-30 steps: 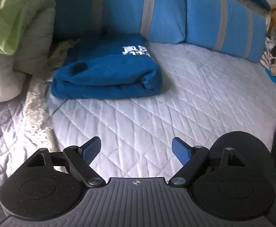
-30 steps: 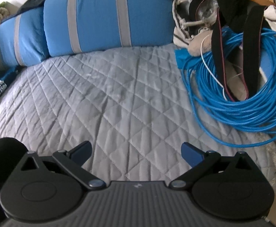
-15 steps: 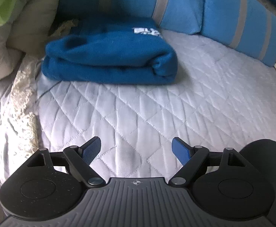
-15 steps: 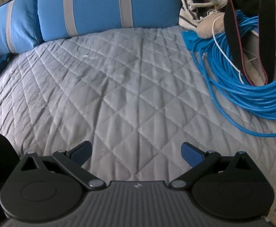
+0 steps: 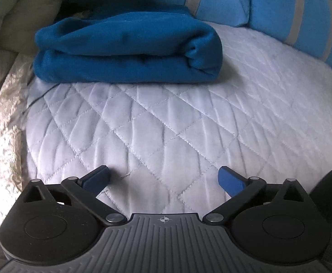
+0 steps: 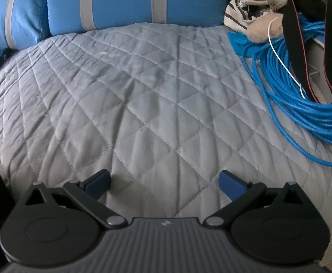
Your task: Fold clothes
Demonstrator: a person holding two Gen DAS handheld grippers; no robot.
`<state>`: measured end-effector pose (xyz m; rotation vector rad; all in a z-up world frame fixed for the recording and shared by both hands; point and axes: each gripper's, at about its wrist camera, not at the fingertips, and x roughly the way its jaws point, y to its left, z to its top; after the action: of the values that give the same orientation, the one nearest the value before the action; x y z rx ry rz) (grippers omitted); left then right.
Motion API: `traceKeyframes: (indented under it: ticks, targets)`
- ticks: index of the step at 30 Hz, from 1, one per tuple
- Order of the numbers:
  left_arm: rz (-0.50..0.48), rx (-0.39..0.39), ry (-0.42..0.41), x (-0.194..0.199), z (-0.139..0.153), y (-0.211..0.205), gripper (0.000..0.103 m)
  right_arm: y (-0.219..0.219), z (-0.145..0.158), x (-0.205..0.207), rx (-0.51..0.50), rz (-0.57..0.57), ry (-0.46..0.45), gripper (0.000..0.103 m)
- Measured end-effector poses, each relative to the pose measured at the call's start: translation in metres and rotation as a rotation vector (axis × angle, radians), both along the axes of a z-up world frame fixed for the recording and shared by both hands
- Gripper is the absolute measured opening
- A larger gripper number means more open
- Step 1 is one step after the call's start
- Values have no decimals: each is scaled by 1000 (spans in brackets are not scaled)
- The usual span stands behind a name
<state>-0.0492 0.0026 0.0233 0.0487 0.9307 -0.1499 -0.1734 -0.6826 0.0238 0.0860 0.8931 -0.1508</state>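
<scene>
The left gripper [image 5: 163, 178] has its jaws spread wide, having just been opening further, and nothing lies between them but the quilted grey bedspread [image 5: 166, 122] below. Its blue pads [image 5: 230, 179] point toward twelve o'clock. Straight ahead at twelve o'clock, well apart from the fingertips, a folded dark blue garment [image 5: 125, 52] rests on the bedspread. Behind it, from twelve to two o'clock, blue pillows with grey stripes [image 5: 270, 6] line the far edge. At ten o'clock sits pale bedding [image 5: 13, 29].

The right gripper [image 6: 163, 180] also stands wide with nothing held, over bare bedspread [image 6: 143, 95]. Striped blue pillows [image 6: 125, 2] lie at twelve o'clock. At two o'clock a coil of bright blue cable [image 6: 302, 104] rests on the bed, with black straps [image 6: 293, 36] across it.
</scene>
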Motion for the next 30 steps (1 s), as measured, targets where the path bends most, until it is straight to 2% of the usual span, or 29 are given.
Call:
traceKeyframes:
  ticks: [16,22,30]
  targets:
    - [15,31,-35,30,0,-7,103,10,-6,34,-69,-92,-83,103]
    - [46,40,-66,45,-1,-9,103,7,-9,45,-67,-120,-133,102]
    - [75,36,-98,64,-3,-13,103,2,-9,59,-49,-142,-155,102]
